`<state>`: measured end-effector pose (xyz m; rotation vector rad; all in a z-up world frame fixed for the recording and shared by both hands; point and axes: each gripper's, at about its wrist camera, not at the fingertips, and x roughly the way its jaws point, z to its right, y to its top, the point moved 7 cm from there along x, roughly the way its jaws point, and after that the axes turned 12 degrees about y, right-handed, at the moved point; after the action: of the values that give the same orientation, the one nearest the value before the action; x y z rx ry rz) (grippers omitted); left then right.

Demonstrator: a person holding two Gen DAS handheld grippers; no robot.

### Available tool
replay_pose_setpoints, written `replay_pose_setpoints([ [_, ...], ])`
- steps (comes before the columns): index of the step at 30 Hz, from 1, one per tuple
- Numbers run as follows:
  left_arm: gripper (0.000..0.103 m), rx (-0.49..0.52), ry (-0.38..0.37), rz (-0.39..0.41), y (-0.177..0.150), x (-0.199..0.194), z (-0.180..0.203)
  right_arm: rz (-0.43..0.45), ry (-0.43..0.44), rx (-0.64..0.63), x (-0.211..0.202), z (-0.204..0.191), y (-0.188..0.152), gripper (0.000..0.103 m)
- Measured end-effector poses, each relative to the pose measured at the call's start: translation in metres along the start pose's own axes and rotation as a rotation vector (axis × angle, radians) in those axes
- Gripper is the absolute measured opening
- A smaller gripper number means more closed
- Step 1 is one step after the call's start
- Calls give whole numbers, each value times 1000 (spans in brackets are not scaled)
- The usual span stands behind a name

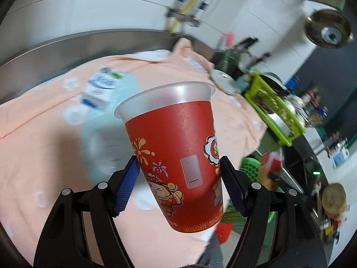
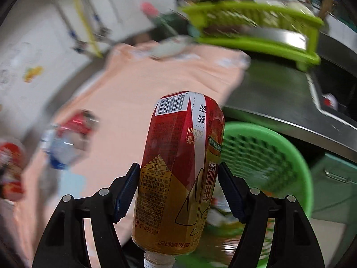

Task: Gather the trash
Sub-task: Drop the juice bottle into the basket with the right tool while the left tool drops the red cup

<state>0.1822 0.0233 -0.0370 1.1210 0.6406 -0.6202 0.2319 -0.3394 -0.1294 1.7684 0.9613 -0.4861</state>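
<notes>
Two pieces of trash are riding in the tongs at once. The left gripper (image 1: 179,176) is squeezing a red plastic cup (image 1: 176,154) low on its wall, blue pads pressing either side, mouth up and tipping toward eleven o'clock, base hanging toward five. The right gripper (image 2: 178,184) is clamping a red-and-gold drink bottle (image 2: 180,172) around its middle, upside down: cap at six o'clock by the lens, base pointing at twelve, long axis running almost straight up the frame.

Now the relation that matters. In the right wrist view the green basket (image 2: 267,156) is sitting at about three to four o'clock of the bottle, just beside and below it, its open mouth facing up with something pale lying inside. In the left wrist view only a green sliver of that basket (image 1: 251,163) is peeking past the cup at three o'clock, down beyond the edge of the peach cloth (image 1: 44,134). So the right hand is looking the nearer one, and I'm judging its bottle drops first with a short swing rightward; the cup is needing a longer carry over the cloth edge.

More trash is waiting on the cloth: a blurred clear bottle (image 2: 64,147) at nine o'clock in the right view, a blue-and-white wrapper (image 1: 100,89) at ten in the left
</notes>
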Motion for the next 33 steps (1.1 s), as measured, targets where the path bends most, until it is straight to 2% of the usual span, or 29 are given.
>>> replay_pose_setpoints([
  [2, 72, 24, -25, -5, -1, 5, 22, -25, -67, 17, 12, 31, -9, 68],
  [7, 72, 80, -67, -32, -6, 20, 66, -124, -129, 48, 46, 76, -31, 68],
  [13, 72, 147, -103, -70, -16, 39, 106, -241, -216, 48, 74, 101, -52, 67],
  [16, 72, 174, -120, -89, -22, 46, 121, -275, -218, 88, 80, 110, -55, 65],
  [19, 72, 195, -138, -111, -29, 54, 136, -312, -258, 90, 84, 117, -54, 65],
  [24, 72, 235, -154, -146, -43, 64, 157, -287, -246, 106, 75, 124, -52, 65],
  [33, 72, 317, -193, -188, -68, 80, 200, -160, -184, 84, 19, 129, -38, 66],
])
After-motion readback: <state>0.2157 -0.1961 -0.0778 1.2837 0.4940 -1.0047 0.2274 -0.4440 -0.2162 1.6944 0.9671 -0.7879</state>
